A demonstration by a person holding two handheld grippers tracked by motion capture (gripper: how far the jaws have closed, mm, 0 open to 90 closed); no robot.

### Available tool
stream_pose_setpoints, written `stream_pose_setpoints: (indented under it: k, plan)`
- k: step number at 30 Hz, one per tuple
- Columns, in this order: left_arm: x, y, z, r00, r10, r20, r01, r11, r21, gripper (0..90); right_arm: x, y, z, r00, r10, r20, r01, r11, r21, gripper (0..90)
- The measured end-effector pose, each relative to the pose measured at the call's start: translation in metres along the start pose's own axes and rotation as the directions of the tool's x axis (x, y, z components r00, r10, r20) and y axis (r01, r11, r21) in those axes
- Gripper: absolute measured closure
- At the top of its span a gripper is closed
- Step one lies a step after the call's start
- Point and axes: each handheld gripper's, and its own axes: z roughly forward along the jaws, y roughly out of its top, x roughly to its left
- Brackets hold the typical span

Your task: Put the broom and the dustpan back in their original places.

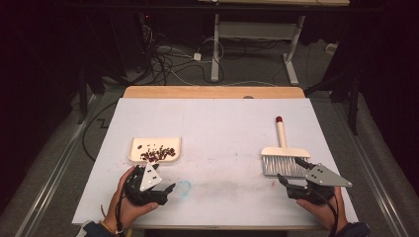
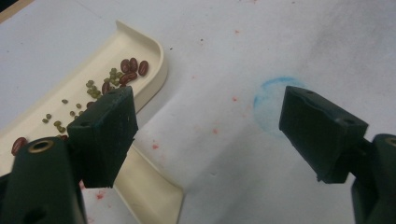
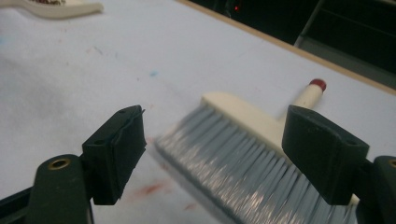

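Observation:
A cream dustpan holding red and green beans lies at the table's left. A hand brush with grey bristles and a red-tipped cream handle lies at the right. My left gripper is open just below the dustpan; in the left gripper view its left jaw overlaps the dustpan and nothing sits between the jaws. My right gripper is open at the bristles' near edge. In the right gripper view the brush lies between and beyond the jaws, untouched.
A faint blue ring mark is on the white table sheet, close to my left gripper, with red smudges around. A wooden strip runs along the far edge. Cables and desk legs lie on the floor beyond.

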Motion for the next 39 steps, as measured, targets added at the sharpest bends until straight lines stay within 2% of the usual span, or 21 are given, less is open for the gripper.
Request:
stream_pose_setpoints:
  k: [2, 5, 8, 11, 19, 23, 28, 39]
  plan:
    - [0.0, 0.0, -0.001, 1.0, -0.001, -0.002, 0.001, 1.0, -0.005, 18.6, 0.004, -0.005, 0.001, 0.9999, -0.002, -0.012, 0.003, 1.0, 0.019, 21.5]
    - [0.0, 0.0, -0.002, 1.0, -0.003, -0.005, 0.003, 0.9999, -0.011, 18.6, 0.01, -0.008, 0.002, 0.9995, -0.03, -0.014, 0.031, 0.999, 0.045, 21.2]
    - [-0.001, 0.0, -0.002, 1.0, 0.001, -0.007, -0.001, 1.0, -0.005, 18.6, 0.014, -0.008, 0.002, 0.9981, -0.057, -0.023, 0.057, 0.998, 0.04, 21.1]
    - [-0.002, -0.001, -0.002, 1.0, 0.003, -0.008, -0.003, 1.0, -0.001, 18.6, 0.013, -0.007, 0.002, 0.9988, -0.042, -0.023, 0.043, 0.999, 0.026, 21.1]
    - [-0.002, -0.002, -0.004, 0.9998, 0.008, -0.016, -0.008, 1.0, 0.001, 18.5, 0.015, -0.005, 0.0, 0.998, -0.049, -0.039, 0.049, 0.999, 0.012, 21.1]
    - [-0.003, -0.002, -0.004, 0.9999, 0.008, -0.012, -0.008, 1.0, -0.005, 18.6, 0.017, -0.004, -0.004, 0.9977, -0.061, -0.028, 0.062, 0.998, 0.003, 21.1]
    - [-0.004, 0.0, -0.003, 0.9997, 0.025, -0.007, -0.025, 0.9997, -0.002, 18.6, 0.016, -0.003, -0.009, 0.9986, -0.053, -0.006, 0.053, 0.998, -0.014, 21.3]
    - [-0.006, 0.002, 0.001, 0.9996, 0.028, -0.002, -0.028, 0.9996, 0.004, 18.5, 0.015, -0.004, -0.01, 0.9988, -0.048, -0.005, 0.048, 0.999, -0.013, 21.3]
